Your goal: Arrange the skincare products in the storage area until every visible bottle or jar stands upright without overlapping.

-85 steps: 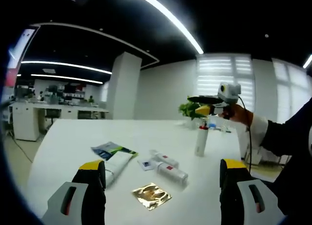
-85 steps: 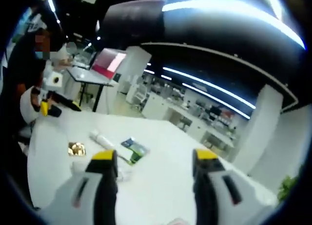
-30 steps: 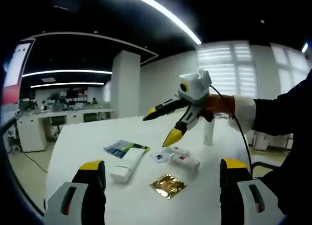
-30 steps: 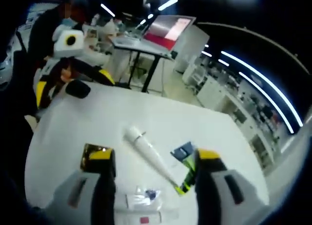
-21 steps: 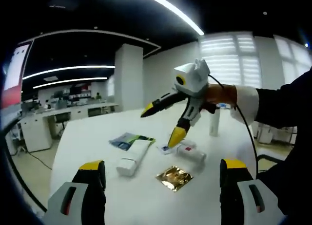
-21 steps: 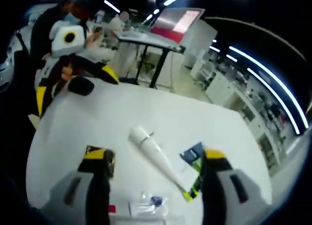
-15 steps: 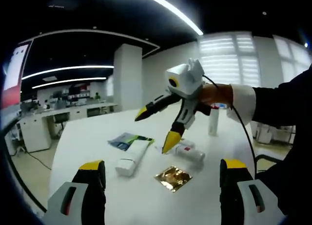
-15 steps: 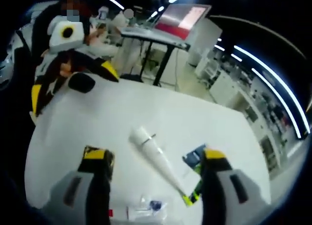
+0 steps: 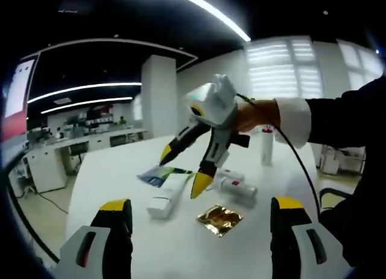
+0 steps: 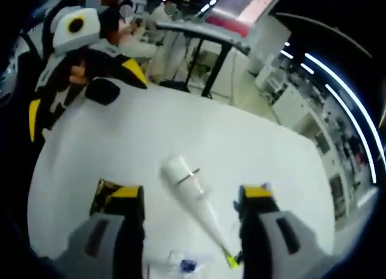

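On the white table (image 9: 120, 170) a white squeeze tube with a green-printed crimped end (image 9: 167, 194) lies flat, with a small white bottle with a red label (image 9: 236, 186) lying on its side just beside it and a gold foil sachet (image 9: 219, 217) nearer the left gripper (image 9: 196, 215). Farther back a slim white bottle with a red cap (image 9: 266, 147) stands upright. The right gripper (image 10: 190, 197), seen in the left gripper view with its yellow-tipped jaws apart and empty, hangs over the tube; in its own view the tube (image 10: 193, 200) lies between the jaws, flat cap end toward the left gripper. The left gripper's jaws are also apart, holding nothing.

The step in hand looks like picking up the tube. Closing across the firm part near the cap, not the soft middle, should stop it buckling. To stand it, set the flat cap down squarely, clear of the red-labelled bottle and sachet, and release only once it balances.
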`<state>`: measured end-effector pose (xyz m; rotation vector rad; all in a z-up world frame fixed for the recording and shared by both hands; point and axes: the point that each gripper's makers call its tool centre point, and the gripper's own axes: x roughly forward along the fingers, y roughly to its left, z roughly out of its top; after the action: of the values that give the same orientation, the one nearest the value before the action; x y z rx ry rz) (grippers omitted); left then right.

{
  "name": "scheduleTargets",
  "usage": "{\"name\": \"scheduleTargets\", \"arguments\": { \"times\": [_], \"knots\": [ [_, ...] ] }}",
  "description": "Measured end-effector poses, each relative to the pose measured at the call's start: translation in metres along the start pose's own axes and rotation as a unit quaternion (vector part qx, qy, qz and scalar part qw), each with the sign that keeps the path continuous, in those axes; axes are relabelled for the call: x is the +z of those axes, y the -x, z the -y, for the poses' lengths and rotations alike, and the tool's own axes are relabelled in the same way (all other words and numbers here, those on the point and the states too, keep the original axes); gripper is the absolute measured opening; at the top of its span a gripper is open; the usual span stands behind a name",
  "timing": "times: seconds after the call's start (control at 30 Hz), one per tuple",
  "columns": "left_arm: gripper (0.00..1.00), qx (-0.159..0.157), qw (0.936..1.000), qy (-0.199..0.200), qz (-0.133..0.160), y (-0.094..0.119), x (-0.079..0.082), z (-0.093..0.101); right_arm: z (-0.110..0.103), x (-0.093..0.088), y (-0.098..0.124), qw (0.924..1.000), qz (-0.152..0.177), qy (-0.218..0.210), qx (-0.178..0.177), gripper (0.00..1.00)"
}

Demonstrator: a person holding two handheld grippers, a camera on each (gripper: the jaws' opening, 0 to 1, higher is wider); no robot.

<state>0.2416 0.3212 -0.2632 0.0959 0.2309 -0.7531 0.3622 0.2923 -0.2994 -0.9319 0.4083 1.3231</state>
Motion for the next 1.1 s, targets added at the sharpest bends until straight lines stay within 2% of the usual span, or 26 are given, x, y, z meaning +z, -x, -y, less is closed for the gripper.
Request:
{"name": "scheduleTargets", "arguments": {
  "times": [0.17, 0.43, 0.53, 0.8, 0.9, 1.1],
  "knots": [
    [0.95, 0.002, 1.0000, -0.006, -0.003, -0.001, 0.000, 0.000, -0.002, 0.000, -0.012, 0.9998, -0.011, 0.005, 0.014, 0.61],
    [0.95, -0.011, 0.9997, 0.022, 0.005, -0.002, 0.001, 0.002, 0.001, -0.009, -0.032, 0.9980, -0.050, 0.024, 0.029, 0.54],
    [0.95, -0.010, 0.9997, 0.022, 0.004, -0.001, 0.000, 0.001, 0.014, -0.013, -0.038, 0.9973, -0.066, 0.022, 0.022, 0.50],
    [0.95, -0.011, 0.9996, 0.024, 0.002, 0.000, -0.001, 0.001, -0.002, -0.009, -0.045, 0.9953, -0.074, 0.039, 0.047, 0.46],
    [0.95, -0.013, 0.9997, 0.021, -0.002, -0.002, -0.002, 0.004, -0.005, -0.011, -0.047, 0.9936, -0.088, 0.044, 0.055, 0.43],
    [0.95, 0.009, 0.9999, 0.007, -0.003, 0.002, 0.002, 0.001, -0.009, -0.011, -0.050, 0.9925, -0.091, 0.045, 0.069, 0.38]
  ]
}}
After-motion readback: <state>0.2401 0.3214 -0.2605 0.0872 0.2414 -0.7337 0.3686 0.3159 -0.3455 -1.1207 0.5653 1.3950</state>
